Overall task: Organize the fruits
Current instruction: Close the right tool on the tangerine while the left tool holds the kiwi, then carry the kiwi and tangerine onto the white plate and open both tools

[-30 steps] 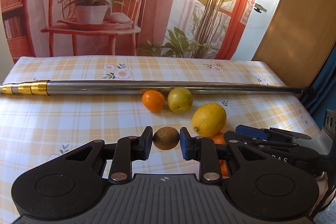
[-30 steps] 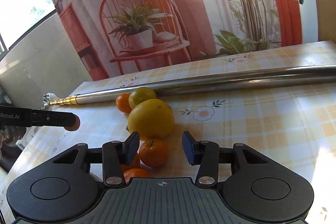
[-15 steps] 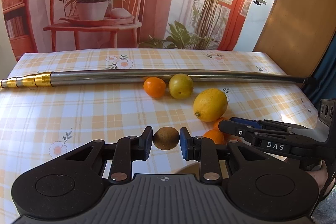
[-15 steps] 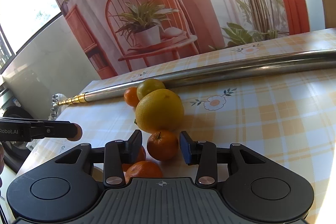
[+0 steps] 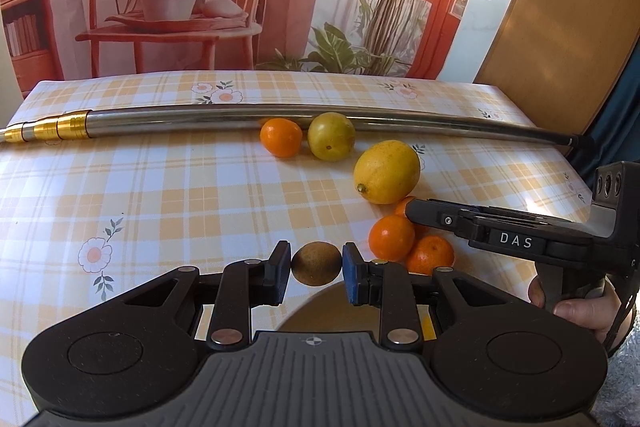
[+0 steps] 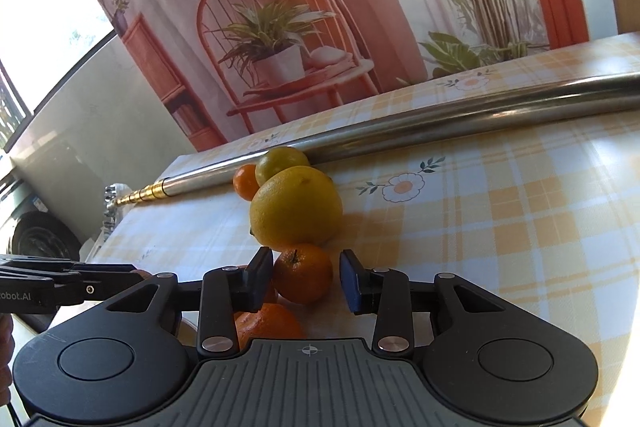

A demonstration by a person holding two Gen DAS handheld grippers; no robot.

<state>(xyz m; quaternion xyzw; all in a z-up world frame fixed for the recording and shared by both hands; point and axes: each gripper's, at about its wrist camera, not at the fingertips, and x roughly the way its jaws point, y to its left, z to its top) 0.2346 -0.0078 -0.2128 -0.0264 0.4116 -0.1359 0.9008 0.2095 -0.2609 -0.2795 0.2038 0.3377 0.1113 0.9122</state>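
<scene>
While your left tongs [image 5: 316, 269] clamp the small brown round fruit [image 5: 316, 263], your right tongs [image 6: 306, 281], apart, straddle a small orange mandarin [image 6: 303, 273]; closing comes next.

Your left side of the cloth [image 5: 160, 195] lies open; the pole [image 5: 240, 115] bars the far edge, fruit [image 5: 386, 171] crowds the right.

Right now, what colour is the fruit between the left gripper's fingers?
Dull brown, a small round fruit; it shows best in the left wrist view.
</scene>
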